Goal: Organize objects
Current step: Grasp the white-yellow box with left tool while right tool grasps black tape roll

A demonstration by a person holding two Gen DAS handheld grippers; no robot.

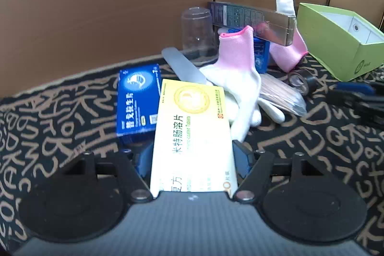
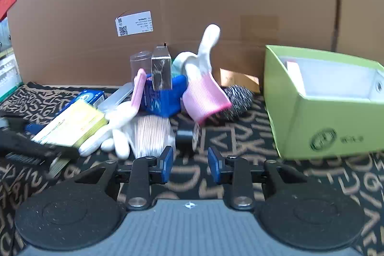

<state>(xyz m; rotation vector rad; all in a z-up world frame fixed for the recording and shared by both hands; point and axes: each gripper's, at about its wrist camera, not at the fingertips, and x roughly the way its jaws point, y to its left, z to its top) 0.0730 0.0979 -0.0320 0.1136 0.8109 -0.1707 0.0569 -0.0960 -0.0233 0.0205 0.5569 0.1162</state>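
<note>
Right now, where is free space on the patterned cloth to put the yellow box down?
Bare cloth lies between the pile and the green box, ahead of the right gripper. More lies left of the blue box. The glove pile is crowded.

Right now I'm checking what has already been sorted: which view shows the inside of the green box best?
The right wrist view: the green box sits close, its open top facing the camera, with a pale pink item against its white lining. The left wrist view shows the box only at the far right edge, smaller, interior mostly bare white wall.
</note>
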